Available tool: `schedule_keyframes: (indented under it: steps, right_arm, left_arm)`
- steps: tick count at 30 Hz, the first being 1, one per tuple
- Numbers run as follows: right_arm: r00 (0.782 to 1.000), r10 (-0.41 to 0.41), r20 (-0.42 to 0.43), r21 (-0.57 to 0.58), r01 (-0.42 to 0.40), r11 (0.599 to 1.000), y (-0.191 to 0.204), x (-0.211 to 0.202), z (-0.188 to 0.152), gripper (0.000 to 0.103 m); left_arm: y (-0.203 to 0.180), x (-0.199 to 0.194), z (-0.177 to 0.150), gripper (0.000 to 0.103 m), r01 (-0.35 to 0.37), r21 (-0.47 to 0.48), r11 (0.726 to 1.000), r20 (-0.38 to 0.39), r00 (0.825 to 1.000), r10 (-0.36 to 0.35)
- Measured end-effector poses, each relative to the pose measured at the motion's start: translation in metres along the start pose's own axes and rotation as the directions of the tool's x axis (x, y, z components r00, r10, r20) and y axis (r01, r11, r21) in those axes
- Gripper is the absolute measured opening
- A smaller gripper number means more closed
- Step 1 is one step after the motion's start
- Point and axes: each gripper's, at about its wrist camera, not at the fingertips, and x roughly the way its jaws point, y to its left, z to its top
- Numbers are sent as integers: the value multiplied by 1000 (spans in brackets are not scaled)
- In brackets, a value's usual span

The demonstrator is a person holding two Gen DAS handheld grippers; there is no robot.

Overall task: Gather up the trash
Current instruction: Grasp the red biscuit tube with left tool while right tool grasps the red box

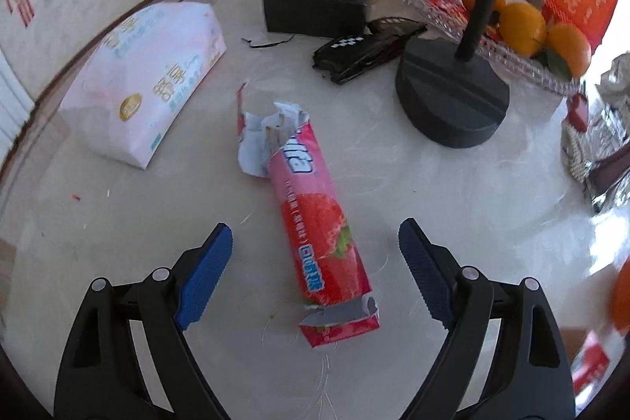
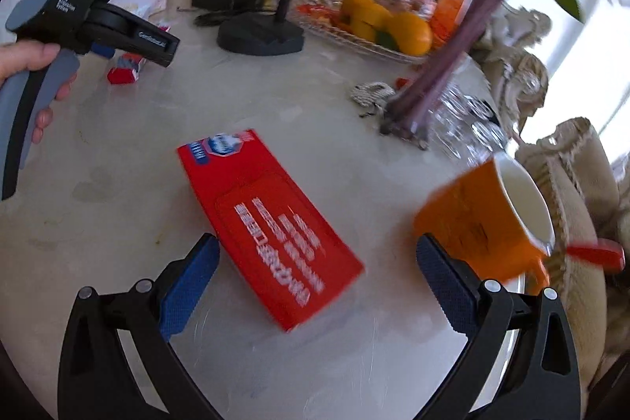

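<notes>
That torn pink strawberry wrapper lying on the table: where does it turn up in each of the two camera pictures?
Left wrist view: the pink strawberry wrapper lies centre frame, between the open fingers of the left gripper.
Right wrist view: only its near end peeks out far left, under the other handheld tool.
Shared landmark: the round black stand base, right of the wrapper in both views.

Glossy marble-look table (image 1: 393,184); torn cardboard carton (image 1: 319,227) (pink, shiny).
</notes>
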Motion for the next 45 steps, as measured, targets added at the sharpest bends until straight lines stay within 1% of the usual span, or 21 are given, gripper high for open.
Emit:
schedule_keyframes:
  steps: [2,4,8,11,13,14,16,19,21,22,24,25,26,30,35,36,38,39,40,42,45]
  right_arm:
    - [1000,7,-14,-13,-8,1000,-2,8,8,95]
    - [999,34,-33,9,-33,999,-4,17,13,95]
    - [989,120,-81,187,-104,977,-14,31,18,95]
    - [980,182,-81,284,-153,947,-12,32,12,95]
    - [982,173,-71,340,-139,930,-11,29,8,95]
    - [987,148,-64,353,-117,928,-7,26,6,95]
    - [989,133,-59,368,-102,924,-4,26,5,95]
    - [990,127,-59,369,-97,924,-1,25,6,95]
    - [990,131,-60,375,-99,922,-1,26,6,95]
    - [990,130,-60,374,-98,922,0,26,7,95]
    - [990,128,-61,377,-96,921,0,27,8,95]
    - [990,127,-61,377,-95,921,0,27,8,95]
    - [990,125,-61,376,-93,922,0,26,8,95]
    - [990,127,-63,375,-95,922,0,28,8,95]
    - [987,138,-83,381,-97,919,-1,30,11,95]
    - [987,135,-84,383,-93,919,0,29,11,93]
    - [989,130,-65,381,-96,920,4,22,11,75]
    - [990,128,-56,381,-97,919,7,17,12,56]
    - [990,131,-55,386,-100,917,8,15,12,56]
    - [994,100,-47,379,-75,922,18,8,13,56]
    - [995,104,-8,393,-92,915,29,-4,14,55]
  left_arm:
    - [-2,0,1,84,-23,18,1000,19,1000,22]
    - [-1,1,2,84,-18,17,1000,30,999,18]
    - [2,2,3,84,3,14,1000,36,999,-3]
    - [0,4,8,84,3,52,999,44,999,-5]
    - [-1,6,10,84,16,98,995,63,998,-22]
    - [-2,6,9,84,30,133,991,79,996,-41]
    - [-1,8,10,84,46,176,983,95,993,-64]
    - [1,8,11,84,72,197,978,86,992,-90]
    - [-1,8,13,81,80,209,975,78,992,-98]
    - [-2,8,13,75,88,219,972,78,991,-107]
    - [-4,6,13,57,131,236,963,70,986,-151]
    - [-4,5,13,45,143,242,960,67,984,-164]
    - [-6,4,12,34,135,258,957,69,985,-158]
    - [-5,2,10,32,136,301,944,71,984,-164]
    - [-1,-1,3,29,113,354,929,97,983,-156]
    - [0,-2,2,29,108,363,925,103,983,-155]
    - [4,-3,-1,29,99,385,918,115,981,-154]
    - [5,-3,-2,29,99,388,916,118,981,-155]
    - [8,-4,-3,29,99,389,916,121,980,-157]
    - [13,-5,-6,29,105,392,914,123,979,-165]
    - [21,-10,-14,29,120,407,906,121,976,-184]
